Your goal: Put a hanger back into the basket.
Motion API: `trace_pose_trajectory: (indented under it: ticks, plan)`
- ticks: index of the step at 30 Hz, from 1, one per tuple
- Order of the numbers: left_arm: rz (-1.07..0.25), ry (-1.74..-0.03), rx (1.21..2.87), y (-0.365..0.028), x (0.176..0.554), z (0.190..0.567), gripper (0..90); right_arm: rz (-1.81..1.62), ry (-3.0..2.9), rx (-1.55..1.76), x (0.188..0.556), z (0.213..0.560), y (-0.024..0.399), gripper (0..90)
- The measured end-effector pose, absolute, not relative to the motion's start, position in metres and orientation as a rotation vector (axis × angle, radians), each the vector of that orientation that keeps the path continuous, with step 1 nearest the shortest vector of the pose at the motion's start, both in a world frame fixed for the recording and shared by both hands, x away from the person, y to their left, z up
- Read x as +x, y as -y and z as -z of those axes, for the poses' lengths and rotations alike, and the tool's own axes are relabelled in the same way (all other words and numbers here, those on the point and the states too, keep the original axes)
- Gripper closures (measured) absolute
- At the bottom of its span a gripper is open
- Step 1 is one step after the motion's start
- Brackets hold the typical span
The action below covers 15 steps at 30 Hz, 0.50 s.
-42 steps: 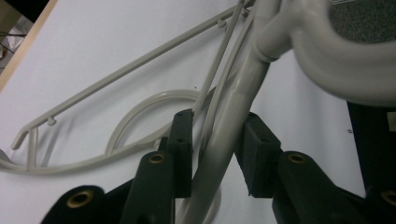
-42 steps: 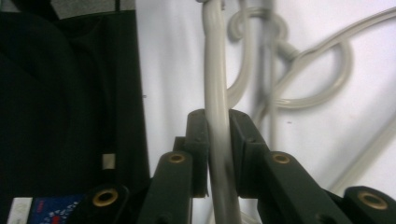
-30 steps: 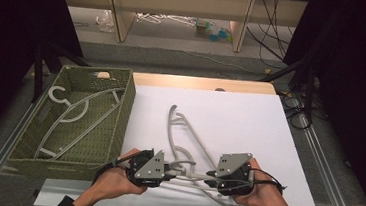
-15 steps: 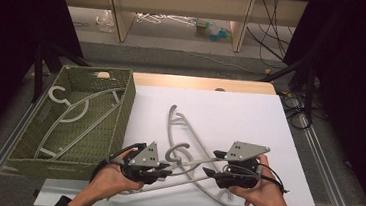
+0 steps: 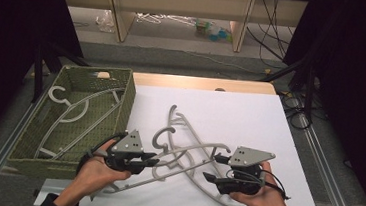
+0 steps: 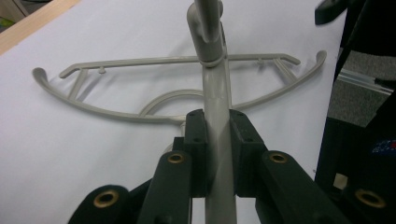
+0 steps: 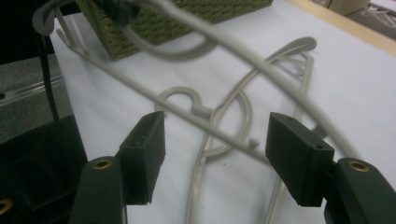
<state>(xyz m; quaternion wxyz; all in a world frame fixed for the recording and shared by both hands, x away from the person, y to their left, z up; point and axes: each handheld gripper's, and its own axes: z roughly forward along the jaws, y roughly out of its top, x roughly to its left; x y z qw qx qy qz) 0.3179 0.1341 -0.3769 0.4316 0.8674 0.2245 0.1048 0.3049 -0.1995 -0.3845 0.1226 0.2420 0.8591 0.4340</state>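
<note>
A: What step is in hand here?

B: Sorting the pale grey plastic clothes hangers off the white tabletop (image 5: 250, 114) into the green woven basket (image 5: 126, 95) at the left. One pale grey hanger (image 5: 77, 114) already lies inside it. The left gripper (image 5: 152, 161) is clamped fully onto the arm of the lifted grey hanger (image 5: 194, 148); its own view shows the bar (image 6: 218, 135) pinched tight between the two black pads.

A: And the other hand?

B: The right gripper (image 5: 213, 168) stands with its jaws well apart and nothing pressed between the pads (image 7: 145, 149). They have just been opening, so I judge it has let go of the hanger's far end. From the right gripper view a blurred hanger bar passes just above the jaws (close, but not gripped).

A: Where does the held hanger sit?

B: Near the front edge of the table, between the two hands, raised a little at the left gripper's end and crossing over two more grey hangers (image 5: 181, 125) that still lie tangled on the white surface. Its hook (image 5: 160, 137) curls up just right of the basket's near corner.

A: So what does the next move call for?

B: Probably a lift and swing leftward over the basket rim, high enough that the long arm clears the wall and doesn't drag the hangers beneath it along. The hooks look interlocked (hard to tell for certain), so a slow pull seems wise.
</note>
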Motion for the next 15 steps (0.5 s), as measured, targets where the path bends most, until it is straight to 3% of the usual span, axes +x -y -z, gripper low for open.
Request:
trace_pose_trajectory:
  ticks: [15]
  plan:
    - [-0.265,-0.622,2.033,-0.163,0.323,0.347,79.1,-1.206,-2.561,0.772,0.305,0.41,0.198,31.1]
